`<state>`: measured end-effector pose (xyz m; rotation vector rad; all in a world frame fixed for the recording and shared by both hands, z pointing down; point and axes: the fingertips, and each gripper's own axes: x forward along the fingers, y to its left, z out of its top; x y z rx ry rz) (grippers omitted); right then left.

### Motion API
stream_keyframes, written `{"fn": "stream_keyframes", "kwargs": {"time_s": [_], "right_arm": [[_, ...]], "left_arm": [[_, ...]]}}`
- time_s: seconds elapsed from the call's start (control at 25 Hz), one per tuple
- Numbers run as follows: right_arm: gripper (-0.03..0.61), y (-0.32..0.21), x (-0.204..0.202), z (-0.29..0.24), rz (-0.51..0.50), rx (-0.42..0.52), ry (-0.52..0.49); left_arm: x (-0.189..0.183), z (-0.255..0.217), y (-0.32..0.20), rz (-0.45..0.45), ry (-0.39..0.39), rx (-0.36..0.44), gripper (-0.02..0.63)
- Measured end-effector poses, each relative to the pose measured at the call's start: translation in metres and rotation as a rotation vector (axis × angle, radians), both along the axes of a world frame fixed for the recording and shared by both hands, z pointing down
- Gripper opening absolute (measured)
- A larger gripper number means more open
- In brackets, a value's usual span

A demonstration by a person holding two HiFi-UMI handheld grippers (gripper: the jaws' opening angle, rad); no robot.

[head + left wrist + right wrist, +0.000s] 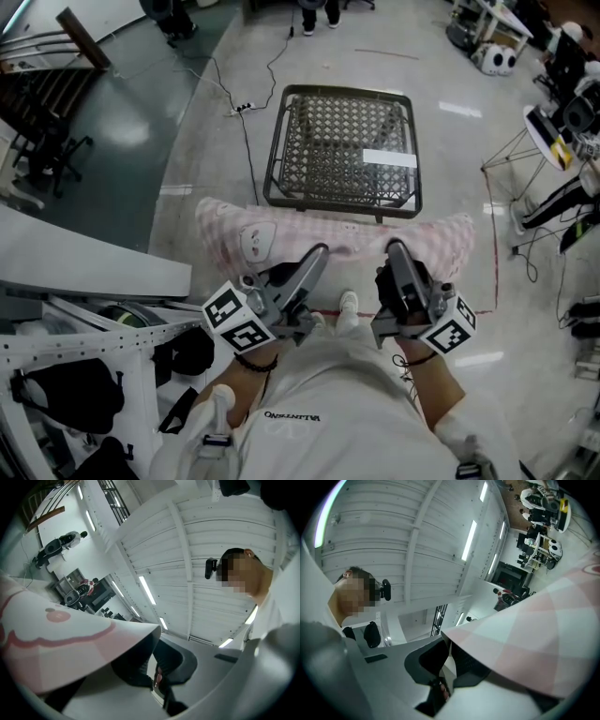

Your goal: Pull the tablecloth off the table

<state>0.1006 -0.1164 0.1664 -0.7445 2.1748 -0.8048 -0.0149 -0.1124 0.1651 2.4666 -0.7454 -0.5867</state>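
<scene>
The pink checked tablecloth point(253, 239) hangs spread between my two grippers, off the low table point(342, 199) with the lattice top, which stands bare just beyond it. My left gripper point(317, 253) is shut on the cloth's upper edge, and my right gripper point(395, 247) is shut on the same edge further right. In the left gripper view the cloth point(56, 634) fans out to the left from the pinched jaws of the left gripper point(157, 679). In the right gripper view the cloth point(534, 639) spreads right from the right gripper point(440, 688). Both cameras point up at the ceiling.
A white perforated frame point(84, 352) and a white panel point(84, 262) stand close on the left. A black cable point(248, 141) and a power strip point(243, 108) lie on the floor left of the table. Equipment on stands point(562, 131) crowds the right.
</scene>
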Motion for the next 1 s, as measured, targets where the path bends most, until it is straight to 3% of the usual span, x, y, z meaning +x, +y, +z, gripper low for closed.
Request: {"fn": "stream_keyframes", "kwargs": {"time_s": [0.2, 0.52, 1.0], "right_arm": [[0.028, -0.001, 0.001, 0.01, 0.004, -0.039, -0.02], [0.028, -0.008, 0.0, 0.042, -0.005, -0.145, -0.053], [0.023, -0.015, 0.003, 0.05, 0.01, -0.158, -0.029]], "left_arm": [[0.001, 0.006, -0.002, 0.01, 0.005, -0.019, 0.005], [0.003, 0.036, -0.004, 0.025, 0.035, -0.117, 0.005], [0.005, 0.049, -0.01, 0.024, 0.007, -0.139, 0.005]]}}
